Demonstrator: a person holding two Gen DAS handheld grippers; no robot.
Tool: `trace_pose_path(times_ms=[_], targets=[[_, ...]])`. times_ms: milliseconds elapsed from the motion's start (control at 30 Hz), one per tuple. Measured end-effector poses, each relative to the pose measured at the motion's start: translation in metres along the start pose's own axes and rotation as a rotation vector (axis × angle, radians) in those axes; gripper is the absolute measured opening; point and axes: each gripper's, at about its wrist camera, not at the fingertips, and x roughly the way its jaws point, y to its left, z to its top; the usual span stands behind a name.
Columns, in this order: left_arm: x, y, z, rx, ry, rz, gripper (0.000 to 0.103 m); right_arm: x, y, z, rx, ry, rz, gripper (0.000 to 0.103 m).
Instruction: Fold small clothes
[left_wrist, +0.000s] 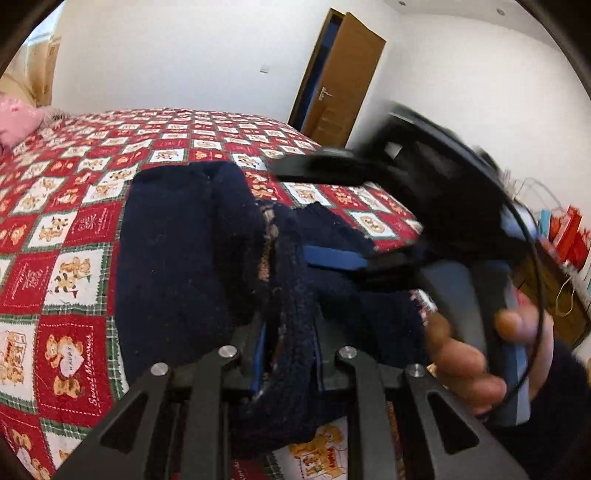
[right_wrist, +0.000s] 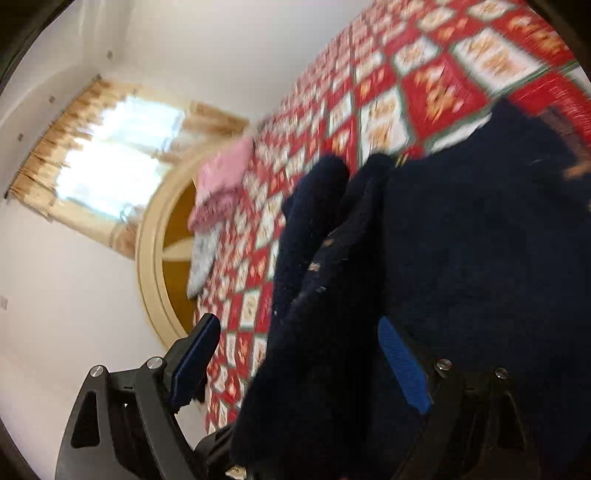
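A dark navy knitted garment (left_wrist: 184, 251) hangs over the red patchwork bedspread (left_wrist: 74, 206). My left gripper (left_wrist: 288, 354) is shut on a fold of it, the blue pads pinching the cloth. My right gripper (left_wrist: 332, 218) comes in from the right, its jaws wide apart with part of the garment between them. In the right wrist view the garment (right_wrist: 461, 258) drapes between the spread fingers (right_wrist: 195, 354) of my right gripper (right_wrist: 299, 369), loose over the right pad. The view is blurred.
The bed has a pink pillow (left_wrist: 16, 122) at its head and a round wooden headboard (right_wrist: 162, 266). A window with curtains (right_wrist: 107, 158) is behind it. A brown door (left_wrist: 343, 81) stands ajar. Bags (left_wrist: 565, 236) sit by the right wall.
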Motion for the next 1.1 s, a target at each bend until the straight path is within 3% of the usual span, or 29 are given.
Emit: trace_pose_path(times_ms=[167,233,267,300,367,433,567,700,867,967,1100], targets=[[0.002,0.0,-0.008,0.024,0.022,-0.001,0.022,0.037,0.009,-0.002,-0.052,0.064,-0.108,0.088],[-0.003,0.0,-0.01,0.039,0.028,-0.004,0.028,0.039,0.01,-0.006,-0.101,0.035,-0.159,0.071],[-0.008,0.001,-0.011,0.049,0.03,-0.005,0.035,0.041,0.01,-0.008,-0.115,0.038,-0.19,0.041],[-0.013,0.002,-0.013,0.061,0.033,-0.005,0.041,0.043,0.008,-0.008,-0.11,0.04,-0.196,0.033],[-0.027,0.008,-0.017,0.08,0.03,0.011,0.076,0.039,0.001,-0.011,-0.087,0.007,-0.187,0.028],[-0.043,0.019,-0.022,0.072,0.006,0.029,0.084,0.038,0.006,-0.013,-0.133,-0.017,-0.232,0.027],[-0.071,0.052,-0.024,-0.056,-0.041,0.061,0.084,0.049,0.047,-0.018,-0.354,-0.032,-0.371,0.023],[-0.093,0.091,-0.011,-0.22,-0.111,0.128,0.084,0.03,0.088,-0.01,-0.49,-0.064,-0.332,0.021],[-0.097,0.105,0.003,-0.286,-0.134,0.156,0.084,-0.015,0.118,-0.019,-0.634,-0.137,-0.398,0.02],[-0.088,0.094,0.008,-0.234,-0.141,0.15,0.084,-0.04,0.104,-0.035,-0.662,-0.177,-0.483,0.02],[-0.061,0.074,0.01,-0.159,-0.086,0.131,0.084,-0.044,0.04,-0.041,-0.551,-0.134,-0.582,0.02]])
